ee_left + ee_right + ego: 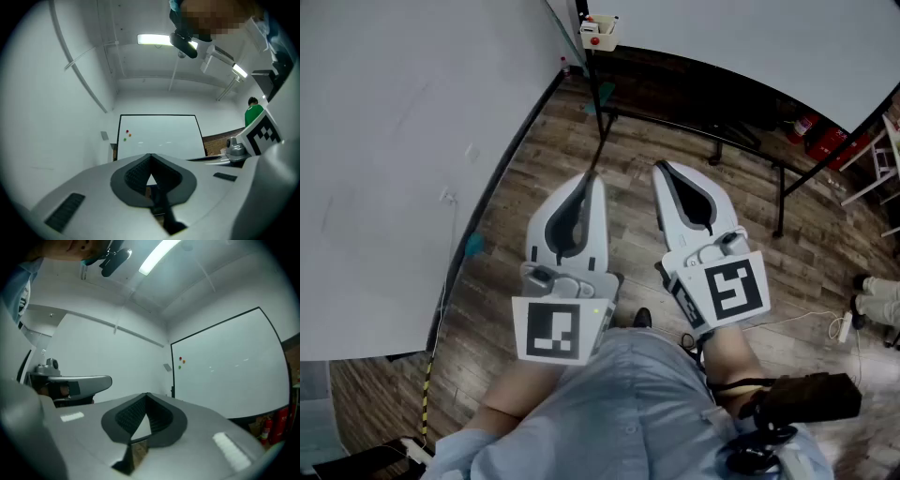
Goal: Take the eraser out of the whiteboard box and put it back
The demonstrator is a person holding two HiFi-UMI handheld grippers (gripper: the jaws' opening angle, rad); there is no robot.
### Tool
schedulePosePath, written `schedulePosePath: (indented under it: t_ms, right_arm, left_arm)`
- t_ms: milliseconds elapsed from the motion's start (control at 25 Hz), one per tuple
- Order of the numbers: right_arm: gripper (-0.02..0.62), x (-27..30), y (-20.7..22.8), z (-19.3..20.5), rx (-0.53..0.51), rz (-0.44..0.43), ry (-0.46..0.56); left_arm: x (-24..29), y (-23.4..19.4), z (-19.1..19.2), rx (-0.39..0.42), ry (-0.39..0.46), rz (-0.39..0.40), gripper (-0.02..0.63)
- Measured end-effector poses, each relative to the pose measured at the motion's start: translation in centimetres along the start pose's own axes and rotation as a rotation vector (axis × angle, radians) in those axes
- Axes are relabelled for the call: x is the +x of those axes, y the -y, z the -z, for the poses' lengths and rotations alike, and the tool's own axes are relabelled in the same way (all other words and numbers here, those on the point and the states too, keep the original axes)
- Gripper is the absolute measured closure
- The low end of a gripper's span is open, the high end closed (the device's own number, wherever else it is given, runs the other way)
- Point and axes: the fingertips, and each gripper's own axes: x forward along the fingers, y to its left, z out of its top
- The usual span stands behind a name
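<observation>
A small white whiteboard box [600, 33] hangs at the whiteboard's [741, 42] left edge, far ahead at the top of the head view. Something red shows in it; whether that is the eraser is too small to tell. My left gripper [594, 177] and right gripper [660, 170] are held side by side above the wooden floor, well short of the box. Both are shut with nothing between their pads. In the left gripper view the shut left gripper [151, 155] faces the whiteboard [159, 136]. The right gripper [146, 394] is also shut and empty.
A white wall [394, 159] runs along the left. Black table legs [783, 192] stand below the whiteboard, with red fire extinguishers [825, 141] at the right. Coloured magnets [127, 136] dot the board. A person in green [253, 115] stands far off at the right.
</observation>
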Motion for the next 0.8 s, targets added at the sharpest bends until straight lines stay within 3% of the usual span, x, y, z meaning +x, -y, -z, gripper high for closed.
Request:
schedulePosePath:
  t_ms: [320, 800]
  right_arm:
    - [0.595, -0.6, 1.1, 0.4, 0.031, 0.023, -0.027]
    - [0.594, -1.9, 3.8, 1.0, 0.071, -0.044, 0.014]
  left_arm:
    - [0.2, 0.9, 0.9, -0.006, -0.025, -0.009, 0.601]
    - [1.8, 3.8, 1.7, 0.014, -0.041, -0.018, 0.601]
